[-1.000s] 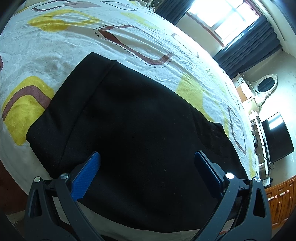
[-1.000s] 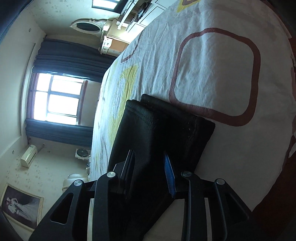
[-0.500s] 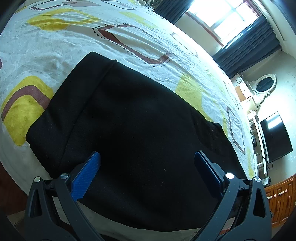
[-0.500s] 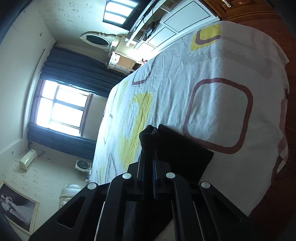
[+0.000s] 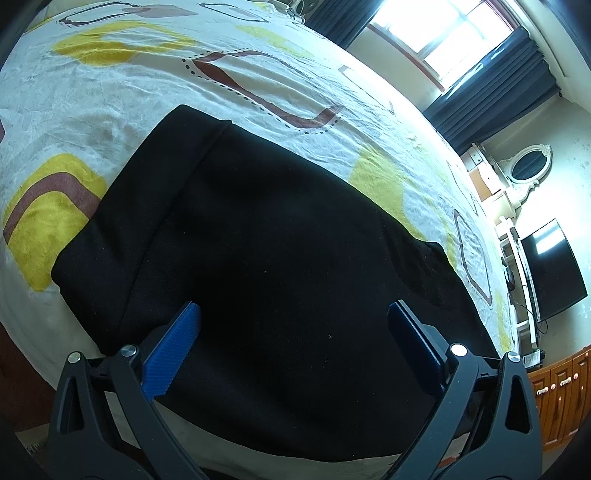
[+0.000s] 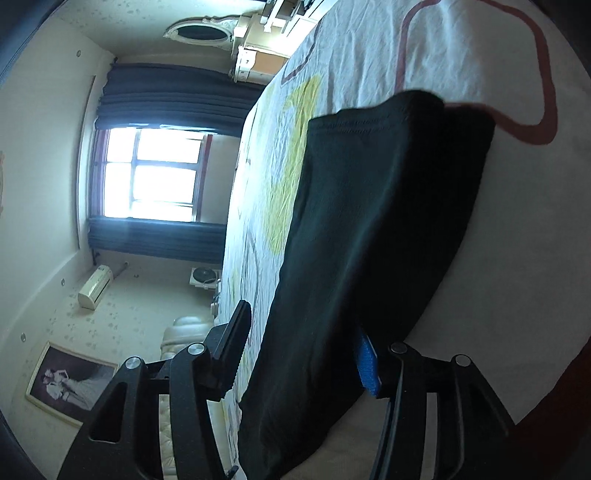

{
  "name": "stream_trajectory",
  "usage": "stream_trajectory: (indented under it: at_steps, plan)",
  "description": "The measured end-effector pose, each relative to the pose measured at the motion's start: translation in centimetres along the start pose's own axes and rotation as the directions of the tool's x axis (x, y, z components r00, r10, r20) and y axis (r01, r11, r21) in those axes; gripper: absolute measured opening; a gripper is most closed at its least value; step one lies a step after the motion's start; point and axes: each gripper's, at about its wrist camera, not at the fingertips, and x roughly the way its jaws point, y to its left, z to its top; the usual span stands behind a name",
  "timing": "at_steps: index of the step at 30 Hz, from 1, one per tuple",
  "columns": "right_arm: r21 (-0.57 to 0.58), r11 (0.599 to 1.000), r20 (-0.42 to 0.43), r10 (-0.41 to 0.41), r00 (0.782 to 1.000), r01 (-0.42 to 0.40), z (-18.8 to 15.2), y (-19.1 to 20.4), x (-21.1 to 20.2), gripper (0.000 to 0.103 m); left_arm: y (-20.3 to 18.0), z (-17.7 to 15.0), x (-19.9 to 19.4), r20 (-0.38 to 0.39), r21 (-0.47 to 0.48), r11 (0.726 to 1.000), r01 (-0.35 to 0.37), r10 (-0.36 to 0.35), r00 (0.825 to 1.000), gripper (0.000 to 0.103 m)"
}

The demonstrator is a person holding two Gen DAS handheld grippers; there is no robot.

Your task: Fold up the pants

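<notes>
Black pants (image 5: 277, 221) lie folded on a white bed sheet (image 5: 147, 74) printed with yellow and brown shapes. My left gripper (image 5: 293, 310) hovers over their near edge, open wide, its blue pads clear of the cloth. In the right wrist view the pants (image 6: 369, 203) stretch away along the bed sheet (image 6: 480, 48), hem end farthest. My right gripper (image 6: 301, 321) is rolled on its side and its jaws are opening. The cloth runs between them, and the black left finger (image 6: 236, 347) stands clear of it, with sheet showing in the gap.
A window (image 5: 443, 33) with dark curtains (image 5: 491, 96) lies beyond the bed. A dresser with an oval mirror (image 5: 528, 166), a TV (image 5: 554, 269) and wooden cabinets (image 5: 561, 398) line the right wall. The bed's near edge runs just under both grippers.
The right gripper closed tight on the pants' end half a second ago, then spread apart and shifted along the cloth. The left gripper and its view stayed the same.
</notes>
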Motion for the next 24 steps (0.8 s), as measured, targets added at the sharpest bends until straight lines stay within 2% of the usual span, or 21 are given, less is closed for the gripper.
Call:
stream_trajectory:
  at_steps: [2,4,5,6,7,8,9,11,13,14,17,19,21,24]
  plan:
    - [-0.009,1.000,-0.071,-0.005,0.997,0.005,-1.7,0.2,1.4,0.052,-0.1,0.0,0.0,0.002,0.007,1.000,-0.002,0.002,1.000,0.100]
    - [-0.016,1.000,-0.091,-0.001,0.996,-0.001,-2.9,0.3,2.3,0.052,-0.1,-0.1,0.0,0.003,0.009,1.000,-0.001,0.001,1.000,0.100]
    - [-0.034,0.999,-0.086,-0.019,0.996,0.016,-2.9,0.6,2.5,0.043,-0.1,-0.1,0.0,0.003,0.008,1.000,0.001,-0.001,1.000,0.100]
    - [-0.056,0.998,-0.086,-0.043,0.995,0.039,-2.9,0.8,2.5,0.024,0.0,-0.1,0.0,0.002,0.005,1.000,0.003,-0.003,1.000,0.100]
    - [-0.075,0.995,-0.092,-0.067,0.993,0.060,-3.0,1.1,2.5,0.012,0.0,0.0,0.0,0.001,0.002,1.000,0.005,-0.005,1.000,0.100]
    - [-0.086,0.994,-0.092,-0.075,0.993,0.067,-2.9,1.4,2.4,0.007,0.1,0.0,-0.1,0.000,-0.002,1.000,0.009,-0.009,1.000,0.100]
    - [-0.093,0.993,-0.077,-0.077,0.994,0.069,-3.0,1.7,1.8,0.006,0.1,0.0,-0.1,-0.002,-0.005,1.000,0.013,-0.013,1.000,0.100]
    - [-0.094,0.992,-0.036,-0.090,0.995,0.086,-2.6,1.9,0.6,0.006,0.3,0.1,-0.2,-0.007,-0.010,1.000,0.025,-0.025,1.000,0.100]
    - [-0.081,0.986,-0.040,-0.149,0.988,0.146,-2.5,0.9,1.0,0.006,0.4,0.1,-0.2,-0.008,-0.016,0.999,0.035,-0.035,0.999,0.100]
    - [-0.052,0.987,-0.043,-0.154,0.987,0.152,-2.5,0.0,1.3,0.006,0.4,0.1,-0.2,-0.009,-0.016,0.999,0.038,-0.038,0.999,0.100]
    - [0.009,0.995,-0.030,-0.104,0.994,0.104,-2.6,-0.8,1.6,0.009,0.4,0.1,-0.2,-0.009,-0.011,0.999,0.039,-0.039,0.999,0.100]
    - [0.001,0.995,-0.048,-0.100,0.994,0.100,-3.2,-0.3,1.8,0.018,0.3,0.1,-0.2,-0.010,-0.008,0.999,0.037,-0.037,0.999,0.100]
    - [-0.013,0.996,-0.048,-0.089,0.995,0.088,-3.8,0.4,1.6,0.038,0.2,0.1,-0.2,-0.009,-0.009,0.999,0.034,-0.034,0.999,0.100]
    - [-0.059,0.993,-0.058,-0.109,0.992,0.106,-4.0,1.5,1.9,0.042,0.2,0.1,-0.2,-0.006,-0.010,1.000,0.029,-0.029,1.000,0.100]
